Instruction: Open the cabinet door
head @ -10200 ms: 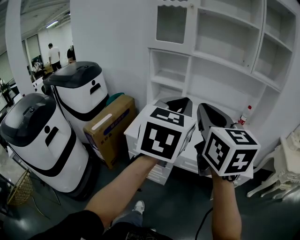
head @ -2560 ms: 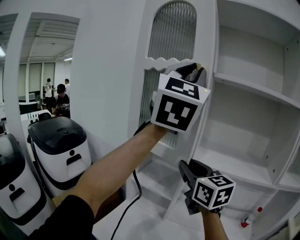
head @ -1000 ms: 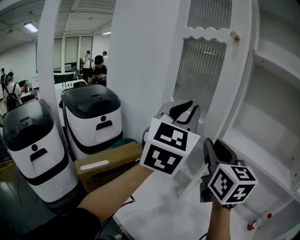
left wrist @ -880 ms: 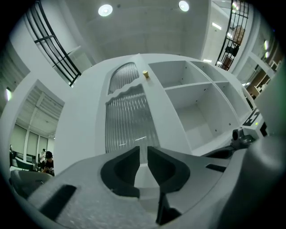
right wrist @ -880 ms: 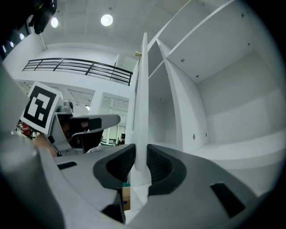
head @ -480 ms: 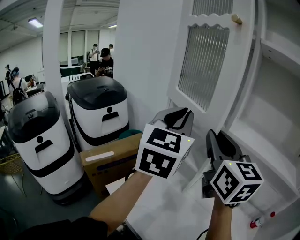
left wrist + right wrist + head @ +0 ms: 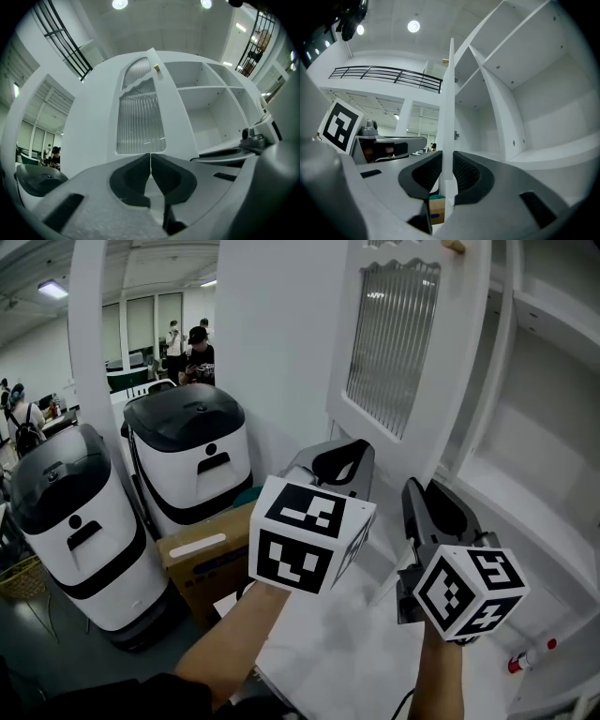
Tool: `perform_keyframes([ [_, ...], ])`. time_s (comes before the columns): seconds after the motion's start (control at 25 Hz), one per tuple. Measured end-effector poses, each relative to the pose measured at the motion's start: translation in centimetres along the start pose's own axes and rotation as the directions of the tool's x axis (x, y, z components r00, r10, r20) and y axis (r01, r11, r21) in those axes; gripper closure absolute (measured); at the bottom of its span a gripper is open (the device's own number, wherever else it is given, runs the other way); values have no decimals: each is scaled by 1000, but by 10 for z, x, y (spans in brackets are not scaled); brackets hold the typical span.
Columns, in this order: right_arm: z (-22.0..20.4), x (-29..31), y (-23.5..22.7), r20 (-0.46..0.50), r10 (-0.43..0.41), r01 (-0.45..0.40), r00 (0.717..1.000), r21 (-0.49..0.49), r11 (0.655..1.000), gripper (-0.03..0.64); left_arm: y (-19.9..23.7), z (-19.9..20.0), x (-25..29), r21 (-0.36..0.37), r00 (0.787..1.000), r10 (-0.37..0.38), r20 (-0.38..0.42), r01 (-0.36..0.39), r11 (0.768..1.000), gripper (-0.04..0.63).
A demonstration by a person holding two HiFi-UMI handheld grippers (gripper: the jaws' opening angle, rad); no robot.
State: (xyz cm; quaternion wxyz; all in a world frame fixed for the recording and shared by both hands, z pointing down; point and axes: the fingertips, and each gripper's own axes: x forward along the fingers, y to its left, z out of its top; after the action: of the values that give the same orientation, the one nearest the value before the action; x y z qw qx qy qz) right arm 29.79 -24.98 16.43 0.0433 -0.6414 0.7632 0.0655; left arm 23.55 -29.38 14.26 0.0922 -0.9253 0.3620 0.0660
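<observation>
Swinging the cabinet door [image 7: 448, 381] wider is, I judge, the step in hand. The door already stands well out from the cabinet [image 7: 539, 474], its knob-side edge turned toward me.

(a) Right hand-held gripper [image 7: 446, 174]: its jaws have just been closing. The lower end of that thin door edge stands between them, and no gap shows at either pad, so I read it as clamped on the door.

(b) Left hand-held gripper [image 7: 150, 161]: its jaws have just been closing too. They now meet with nothing between them, below and in front of the door's face.

To do this well, I would keep both pads flat on the two faces of the edge. I would carry the grip along the door's own arc rather than pulling straight, since a sideways tug could slide the pads off the smooth paint. The idle left gripper should stay out of the swing path.

Materials: the door is a slim, white-painted panel with an arched top. It frames a pane of vertically ribbed glass [image 7: 139, 124], crossed by a scalloped rail. The knob [image 7: 156, 68] is small, pale and wood-coloured. The shelves [image 7: 534, 521] are flat, white and matte. The jaw pads are dark and finely ridged.
</observation>
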Motion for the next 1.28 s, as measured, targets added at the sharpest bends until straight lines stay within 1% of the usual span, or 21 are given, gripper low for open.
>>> perform_keyframes([
  [0.08, 0, -1, 5, 0, -14, 14, 1000, -2, 1000, 543, -1, 0, -4, 9, 1000, -17, -3, 17, 1000, 578],
  [0.16, 0, 0, 10, -5, -28, 28, 1000, -4, 1000, 543, 1, -1, -7, -1, 999, -35, -4, 35, 999, 580],
  [0.32, 0, 0, 17, -18, -66, 66, 998, -5, 998, 543, 5, -8, -16, 13, 998, -53, -24, 54, 998, 581],
  [0.44, 0, 0, 24, -21, -88, 87, 996, -5, 996, 543, 8, -15, -22, 1, 997, -72, -37, 72, 997, 581],
  [0.6, 0, 0, 33, -28, -108, 108, 994, -3, 994, 543, 14, -18, -31, 3, 995, -84, -43, 85, 996, 581],
  [0.88, 1, 1, 53, -41, -122, 121, 992, -17, 992, 546, 22, -20, -42, -29, 994, -108, -34, 107, 994, 581],
  [1.28, -1, 5, 78, -37, -140, 139, 989, -17, 990, 546, 34, -18, -60, -39, 991, -132, -17, 131, 991, 581],
])
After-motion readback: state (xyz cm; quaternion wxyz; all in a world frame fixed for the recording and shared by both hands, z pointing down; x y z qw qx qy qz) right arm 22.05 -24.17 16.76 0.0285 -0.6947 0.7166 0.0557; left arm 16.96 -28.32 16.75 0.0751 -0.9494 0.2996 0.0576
